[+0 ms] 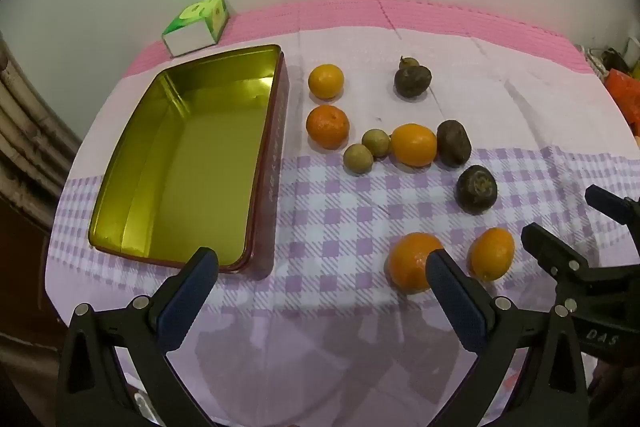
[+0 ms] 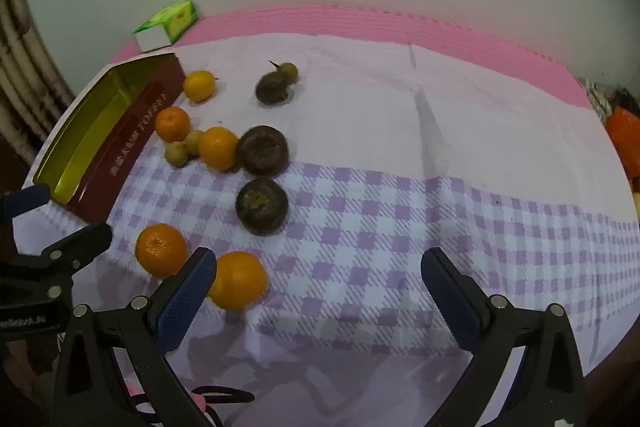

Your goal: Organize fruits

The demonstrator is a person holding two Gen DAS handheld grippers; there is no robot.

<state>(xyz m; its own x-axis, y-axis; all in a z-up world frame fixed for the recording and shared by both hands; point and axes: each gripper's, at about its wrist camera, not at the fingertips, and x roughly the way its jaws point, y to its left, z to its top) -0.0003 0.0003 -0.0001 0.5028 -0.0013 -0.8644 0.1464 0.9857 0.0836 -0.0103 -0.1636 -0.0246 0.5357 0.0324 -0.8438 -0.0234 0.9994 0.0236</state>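
Black-framed and blue-padded, the left gripper [image 1: 322,263] hangs over the near edge of the table with its jaws spread wide and nothing between them; its right finger crosses in front of a near orange [image 1: 412,261] without gripping it. The right gripper [image 2: 319,263] is likewise released, jaws fully apart over bare checked cloth, its left finger overlapping another near orange [image 2: 240,279] in the picture. Both point steeply down at the table.

Purple-and-white checked tablecloth [image 2: 400,227] covers the near half of the table, turning plain pale lilac farther back. The two near oranges lie close together but apart. Just beyond them a dark brown, wrinkled fruit [image 2: 262,205] sits alone on the checks. Farther on, a cluster lies along the border of the check pattern: a second dark fruit [image 2: 262,149] touching an orange [image 2: 218,148], then two small greenish-brown round fruits [image 1: 366,151] side by side, then an orange [image 1: 327,127] nearest the tin. Behind these a yellower orange [image 1: 326,81] lies alone, and to its right a third dark fruit [image 1: 413,81] has a small greenish fruit with a stem [image 2: 289,71] tucked against its far side.

To the left stands an open rectangular tin [image 1: 276,163], dark red outside with gold lettering, gold inside, holding no fruit. Beyond its far corner a green and white carton [image 1: 196,25] rests on the pink mat [image 1: 440,19] by the wall.
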